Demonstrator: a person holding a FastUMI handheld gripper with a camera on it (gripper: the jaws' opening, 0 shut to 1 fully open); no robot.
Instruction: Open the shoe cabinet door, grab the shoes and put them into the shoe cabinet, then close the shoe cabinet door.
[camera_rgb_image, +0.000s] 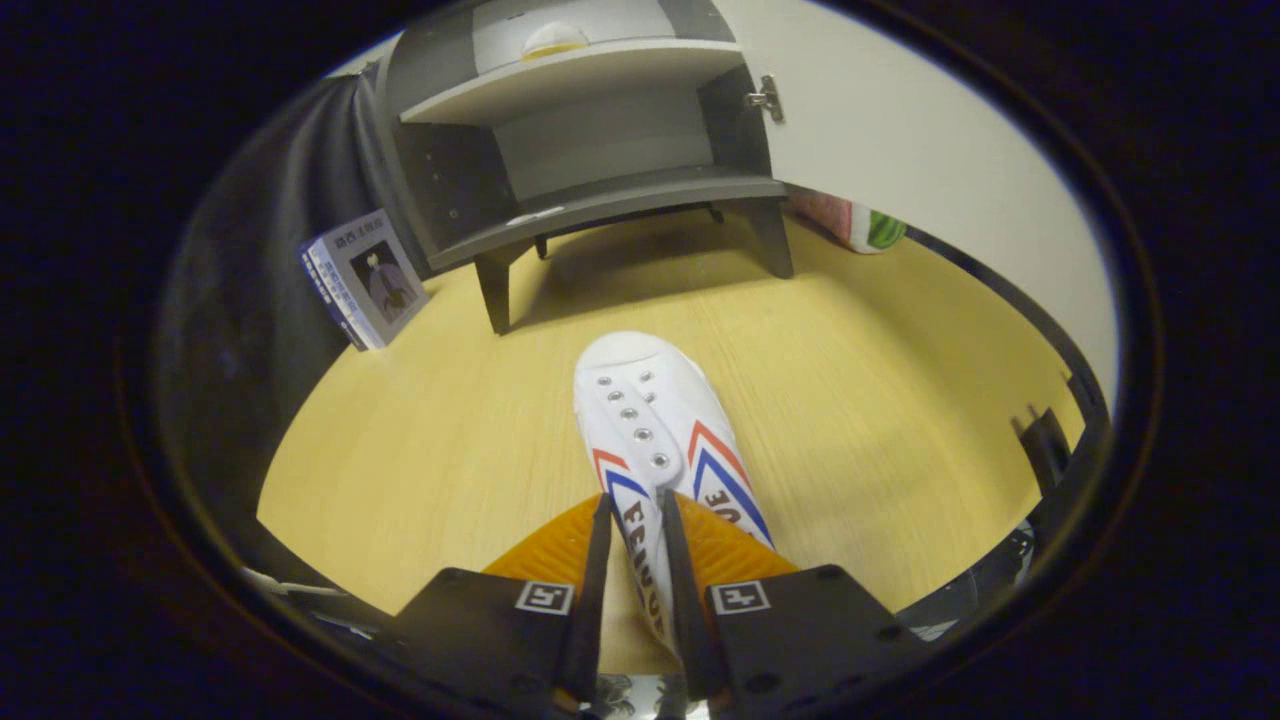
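Observation:
A white sneaker with red and blue chevrons points its toe away from me, toward the cabinet. My gripper is shut on the shoe's side wall near the opening, both fingers pressing the fabric between them. The shoe seems lifted a little above the wooden floor. Beyond the toe stands the grey shoe cabinet on short legs, its white door swung open to the right. The lower shelf is bare. A pale yellowish object lies on the upper shelf.
A book leans against the dark wall left of the cabinet. A pink and green object sits on the floor behind the open door. A dark bracket stands at the floor's right rim.

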